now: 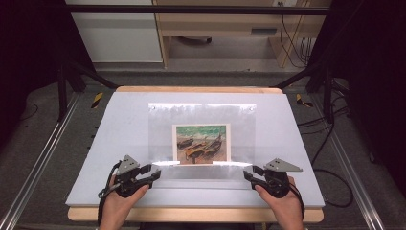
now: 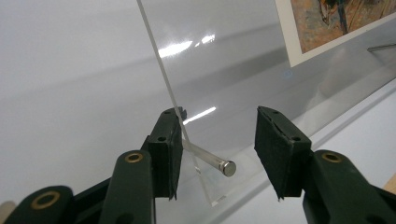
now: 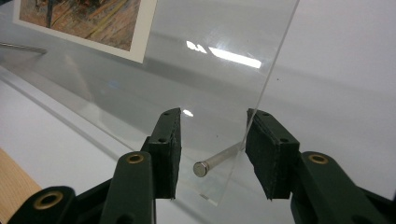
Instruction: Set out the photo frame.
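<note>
Both my hands are low at the near edge of the white board [image 1: 95, 158], one claw at each near corner of the clear acrylic sheet [image 1: 201, 120].

Left gripper [image 1: 154, 172]: jaws apart, straddling the sheet's near-left corner. In the left gripper view [image 2: 217, 140] the sheet's edge [image 2: 159, 65] runs down against the inner face of one pad, while the other pad stands well clear of it (so no clamp here). A short metal pin [image 2: 212, 161] pokes through the corner, its round cap lying in the gap between the jaws.

Right gripper [image 1: 248, 173]: much the same. In the right gripper view [image 3: 212, 140] the jaws are apart, the sheet's edge [image 3: 275, 60] meets one pad, and the other pad is off it. A second metal pin [image 3: 219, 158] sticks out of this corner, its cap between the pads.

The sheet stands up from the board on its near edge, leaning away from me. The boat picture [image 1: 201, 143] with its white border sits at its lower middle; I cannot tell whether it is on the sheet or behind it.
</note>
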The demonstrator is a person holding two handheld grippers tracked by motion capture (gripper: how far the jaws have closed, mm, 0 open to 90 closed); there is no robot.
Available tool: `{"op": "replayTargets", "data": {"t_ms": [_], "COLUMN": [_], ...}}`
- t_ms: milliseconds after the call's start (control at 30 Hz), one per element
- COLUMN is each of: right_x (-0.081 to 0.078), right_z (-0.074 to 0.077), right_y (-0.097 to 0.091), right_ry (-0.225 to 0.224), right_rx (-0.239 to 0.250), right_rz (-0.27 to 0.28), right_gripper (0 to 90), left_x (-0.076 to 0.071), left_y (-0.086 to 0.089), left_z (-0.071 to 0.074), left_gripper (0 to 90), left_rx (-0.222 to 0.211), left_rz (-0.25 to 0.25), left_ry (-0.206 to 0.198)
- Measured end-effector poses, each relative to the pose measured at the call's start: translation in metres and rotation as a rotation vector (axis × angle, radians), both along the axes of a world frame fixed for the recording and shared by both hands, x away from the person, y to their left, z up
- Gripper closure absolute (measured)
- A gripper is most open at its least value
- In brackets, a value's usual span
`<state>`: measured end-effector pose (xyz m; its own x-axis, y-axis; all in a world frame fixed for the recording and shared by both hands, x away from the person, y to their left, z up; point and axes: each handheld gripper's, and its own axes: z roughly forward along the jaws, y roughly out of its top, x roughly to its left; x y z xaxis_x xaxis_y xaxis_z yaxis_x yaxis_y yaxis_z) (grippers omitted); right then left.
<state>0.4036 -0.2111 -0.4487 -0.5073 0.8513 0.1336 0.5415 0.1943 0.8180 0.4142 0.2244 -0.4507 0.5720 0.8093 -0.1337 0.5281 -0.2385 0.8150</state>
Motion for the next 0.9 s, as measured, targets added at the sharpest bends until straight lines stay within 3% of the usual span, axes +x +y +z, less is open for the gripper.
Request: {"op": "replayTargets", "data": {"t_ms": [533,767,900], "right_x": [-0.0045,-0.0057,-0.0073], "right_z": [-0.0008,-0.0015,-0.0016], "right_y": [0.0009,0.0002,0.0009], "right_ry": [0.003,-0.005,0.0], "right_rx": [-0.02,-0.027,-0.03], "right_rz": [-0.002,0.005,-0.002], "right_gripper": [58.0,59.4,60.2], "left_x": [-0.0039,-0.0047,-0.006], "left_y": [-0.0016,0.0001,-0.0007], "left_z": [0.0,-0.0005,-0.0002], "left_gripper": [52.6,55.2,55.7], "left_rx": [0.029,0.016,0.034], "left_rz": [0.002,0.004,0.003], "left_ry": [-0.006,0.003,0.001]}}
